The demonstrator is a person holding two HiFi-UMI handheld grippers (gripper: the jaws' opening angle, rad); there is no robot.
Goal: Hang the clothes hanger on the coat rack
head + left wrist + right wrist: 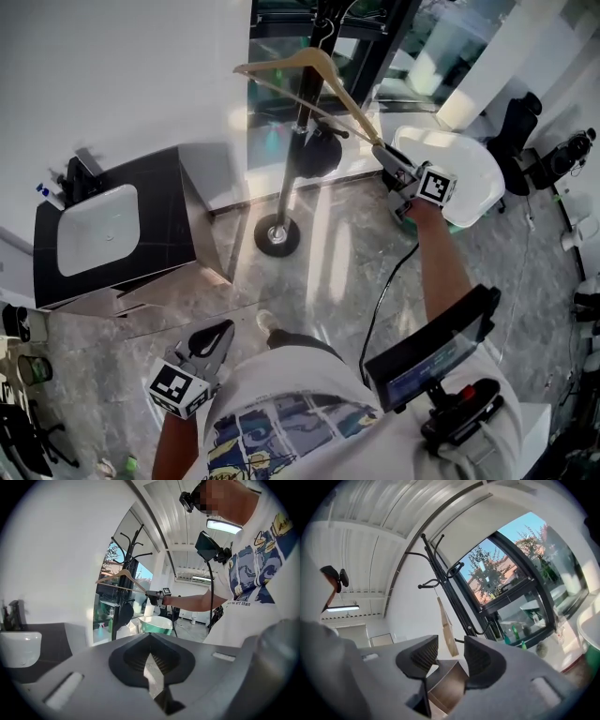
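Two grippers are in view, but only your right one is working. The pale wooden clothes hanger with its thin metal hook (347, 94) looks already hung. In the right gripper view it dangles edge-on from one of the short curved arms near the top of the black metal coat rack (289, 173), close beside the pole. In the head view it sits high on the rack, with one shoulder slanting down towards you.

Your right gripper (384, 157) is at the low end of that shoulder. Its jaws stand moderately apart and the hanger's tip is in line with the gap, but the pads don't press on it. I can't tell whether a jaw edge brushes the wood.

Your left gripper (220, 330) is low by your hip, well away from the rack. Its jaws are closed together on nothing.

I judge that you're at the release, with the hanging itself done. Next you need to pull away cleanly:
- Draw the right gripper back along the line it points, away from the hanger's end.
- Keep the jaws apart so that neither pad hooks the shoulder or the lower bar.
- Move gently. The hook is thin and the rack arm is short, so a sideways nudge could swing the hanger or lift it off.
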